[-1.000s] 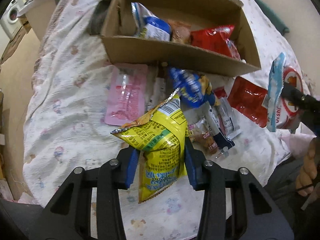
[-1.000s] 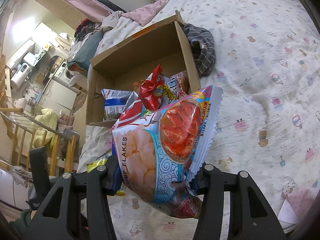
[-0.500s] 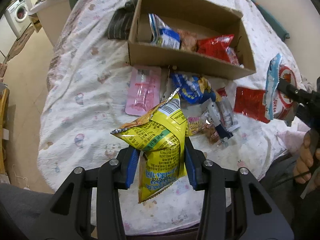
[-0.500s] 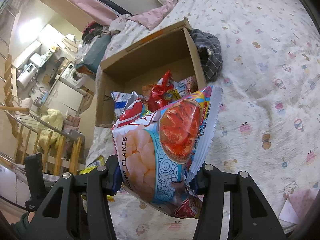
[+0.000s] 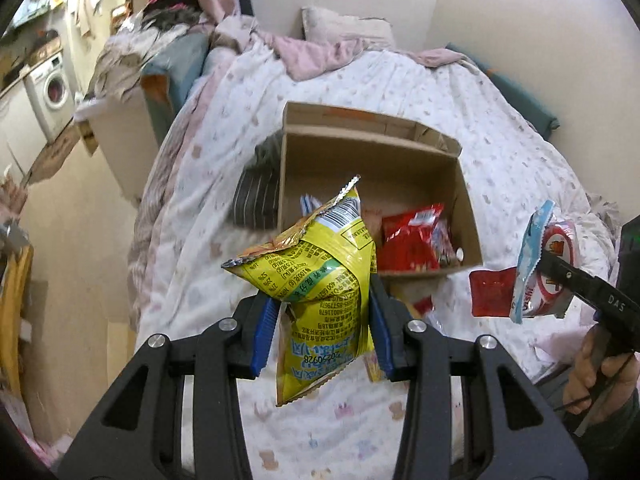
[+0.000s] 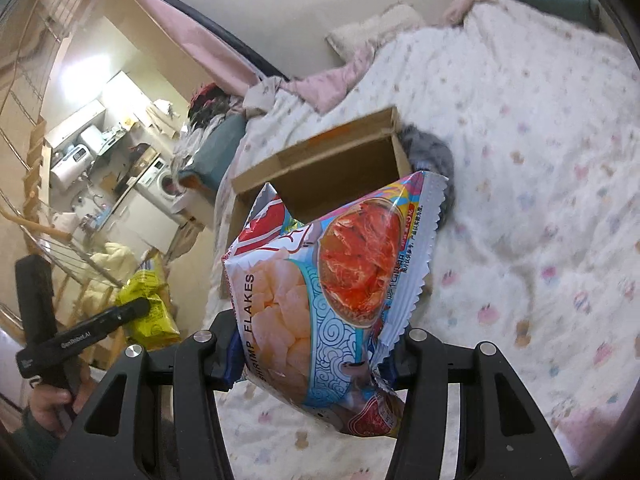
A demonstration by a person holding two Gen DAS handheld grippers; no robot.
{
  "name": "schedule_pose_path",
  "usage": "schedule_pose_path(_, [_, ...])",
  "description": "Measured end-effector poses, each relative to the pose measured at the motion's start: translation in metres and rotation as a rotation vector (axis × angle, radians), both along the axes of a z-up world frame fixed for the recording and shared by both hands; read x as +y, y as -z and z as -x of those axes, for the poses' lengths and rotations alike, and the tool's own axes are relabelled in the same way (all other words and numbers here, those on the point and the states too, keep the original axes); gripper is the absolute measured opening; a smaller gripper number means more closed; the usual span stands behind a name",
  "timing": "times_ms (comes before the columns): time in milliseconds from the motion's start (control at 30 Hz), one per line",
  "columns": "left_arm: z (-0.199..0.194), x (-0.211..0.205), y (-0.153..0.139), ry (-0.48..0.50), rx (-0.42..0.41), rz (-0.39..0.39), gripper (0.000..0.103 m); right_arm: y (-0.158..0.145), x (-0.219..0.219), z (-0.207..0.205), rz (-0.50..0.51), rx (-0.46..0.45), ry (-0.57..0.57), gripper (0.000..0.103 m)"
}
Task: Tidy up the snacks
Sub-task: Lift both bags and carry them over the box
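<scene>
Pinching the crinkly yellow foil snack bag (image 5: pixel 320 280) mid-body, left gripper (image 5: pixel 322 330) clamps it; right gripper (image 6: pixel 312 354) grips the puffy shrimp flakes packet (image 6: pixel 320 280), both light, slippery, crushable

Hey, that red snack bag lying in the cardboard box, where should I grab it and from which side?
Take the red snack bag by its raised crimped top edge, coming from above: the cardboard box walls block its sides, and the flat seam suits a two-finger pinch.

Yellow snack bag (image 5: pixel 320 280); brown box (image 5: pixel 384 168); blurred, seemingly pastel-printed white bedspread (image 5: pixel 500 152).
</scene>
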State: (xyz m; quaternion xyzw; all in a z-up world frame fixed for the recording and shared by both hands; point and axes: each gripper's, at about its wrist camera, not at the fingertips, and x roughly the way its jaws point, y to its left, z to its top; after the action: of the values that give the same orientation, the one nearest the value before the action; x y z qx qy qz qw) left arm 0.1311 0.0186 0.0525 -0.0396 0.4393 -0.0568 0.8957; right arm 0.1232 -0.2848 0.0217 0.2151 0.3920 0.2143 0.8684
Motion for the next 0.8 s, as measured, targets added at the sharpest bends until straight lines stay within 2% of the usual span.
schedule_pose_path(133, [-0.018, -0.005, 0.001, 0.008, 0.000, 0.006, 0.038, -0.003, 0.004, -0.018, -0.005, 0.009, 0.007, 0.054])
schedule_pose_path(167, [-0.022, -0.007, 0.001, 0.007, 0.000, 0.006, 0.038, -0.003, 0.002, -0.022, -0.051, 0.013, 0.001, 0.054])
schedule_pose_path(233, [-0.028, -0.008, 0.002, 0.010, 0.001, 0.011, 0.038, 0.002, -0.008, -0.036, -0.233, 0.073, -0.018, 0.054])
schedule_pose_path(267, [-0.033, -0.008, 0.003, 0.013, 0.001, 0.016, 0.038, 0.004, -0.010, -0.043, -0.275, 0.102, -0.020, 0.054])
schedule_pose_path(367, [-0.038, -0.009, 0.005, 0.015, -0.001, 0.026, 0.038, 0.009, -0.007, -0.050, -0.248, 0.145, -0.015, 0.054])
schedule_pose_path(500, [-0.044, -0.009, 0.015, 0.023, 0.016, 0.032, 0.038, 0.023, -0.002, -0.055, -0.268, 0.181, -0.019, 0.054])
schedule_pose_path(567, [-0.049, -0.009, 0.020, 0.022, 0.029, 0.035, 0.038, 0.028, 0.001, -0.062, -0.311, 0.205, -0.031, 0.054])
schedule_pose_path(800, [-0.077, -0.011, 0.029, 0.018, 0.049, 0.044, 0.038, 0.020, 0.019, -0.092, -0.184, 0.168, -0.032, 0.054])
